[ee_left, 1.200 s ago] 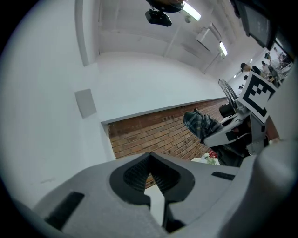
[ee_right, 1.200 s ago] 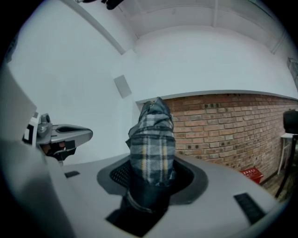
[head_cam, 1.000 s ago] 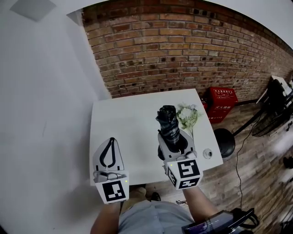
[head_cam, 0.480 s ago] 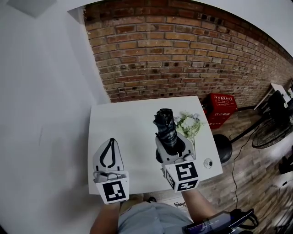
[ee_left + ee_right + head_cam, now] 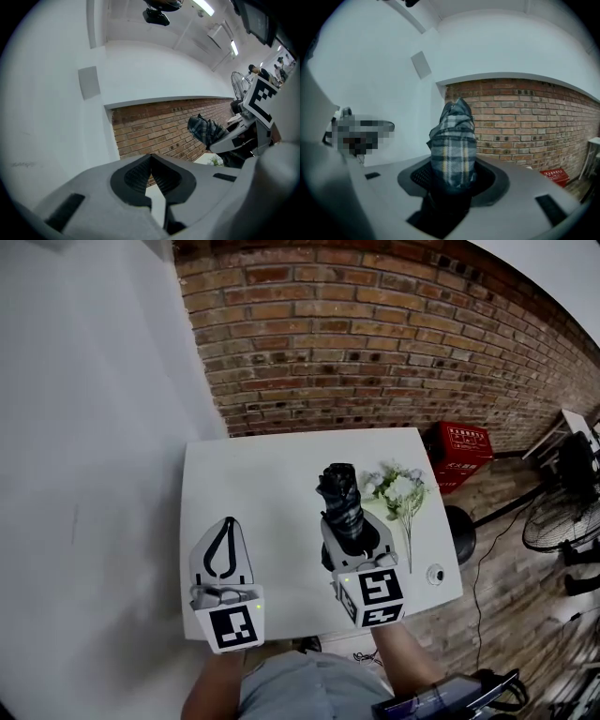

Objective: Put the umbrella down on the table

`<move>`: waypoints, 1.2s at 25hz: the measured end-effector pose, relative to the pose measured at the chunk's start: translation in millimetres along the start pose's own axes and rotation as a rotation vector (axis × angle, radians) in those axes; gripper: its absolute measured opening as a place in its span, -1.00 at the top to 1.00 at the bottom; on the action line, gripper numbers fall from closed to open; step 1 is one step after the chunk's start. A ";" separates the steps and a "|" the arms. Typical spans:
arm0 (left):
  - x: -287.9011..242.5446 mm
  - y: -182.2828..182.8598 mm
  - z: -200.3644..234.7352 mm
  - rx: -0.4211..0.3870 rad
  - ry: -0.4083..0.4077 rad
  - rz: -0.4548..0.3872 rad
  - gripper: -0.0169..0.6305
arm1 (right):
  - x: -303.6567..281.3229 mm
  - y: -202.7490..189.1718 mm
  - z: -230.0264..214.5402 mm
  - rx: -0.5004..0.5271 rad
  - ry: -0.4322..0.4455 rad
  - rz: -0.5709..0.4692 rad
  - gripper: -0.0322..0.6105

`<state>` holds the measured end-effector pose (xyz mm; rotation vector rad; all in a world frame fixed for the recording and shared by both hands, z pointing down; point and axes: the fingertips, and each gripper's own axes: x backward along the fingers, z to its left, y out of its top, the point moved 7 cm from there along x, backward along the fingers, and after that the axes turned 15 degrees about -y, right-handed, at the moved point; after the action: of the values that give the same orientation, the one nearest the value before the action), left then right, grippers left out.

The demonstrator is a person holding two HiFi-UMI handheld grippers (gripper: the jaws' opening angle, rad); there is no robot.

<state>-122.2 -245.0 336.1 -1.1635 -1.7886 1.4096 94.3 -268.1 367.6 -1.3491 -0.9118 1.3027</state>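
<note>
A folded plaid umbrella (image 5: 341, 502) sticks out of my right gripper (image 5: 354, 538), whose jaws are shut on it, held above the white table (image 5: 262, 493). In the right gripper view the umbrella (image 5: 453, 143) fills the space between the jaws and points toward the brick wall. It shows in the left gripper view too, the umbrella (image 5: 206, 130) at the right with my right gripper behind it. My left gripper (image 5: 225, 554) hovers over the table's near left part, its tips together and nothing between them; in its own view the left gripper (image 5: 151, 172) is likewise shut and empty.
A bunch of white flowers (image 5: 398, 493) lies on the table just right of the umbrella. A small round object (image 5: 435, 574) sits near the table's right front corner. A red crate (image 5: 461, 451), a black stool (image 5: 461, 532) and a fan (image 5: 553, 526) stand on the wooden floor at the right.
Both grippers have moved a little forward and down over the table, with the umbrella carried along. The jaws look the same as before.
</note>
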 end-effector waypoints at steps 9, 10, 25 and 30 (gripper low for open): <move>-16.3 -29.0 23.2 0.010 -0.008 0.042 0.92 | -40.4 -40.2 13.8 0.021 0.003 0.103 0.29; -17.8 -32.3 25.1 0.013 -0.007 0.045 0.92 | -44.6 -46.4 15.2 0.024 0.004 0.119 0.29; -38.5 -62.2 40.9 0.043 -0.024 0.080 0.92 | -80.8 -97.5 23.2 0.052 -0.007 0.257 0.29; -42.2 -66.1 43.7 0.055 -0.026 0.080 0.92 | -86.0 -111.7 21.4 0.061 -0.015 0.304 0.28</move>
<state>-158.5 -306.5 390.5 -1.2054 -1.7265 1.5166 75.5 -324.8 497.1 -1.4716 -0.6887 1.5591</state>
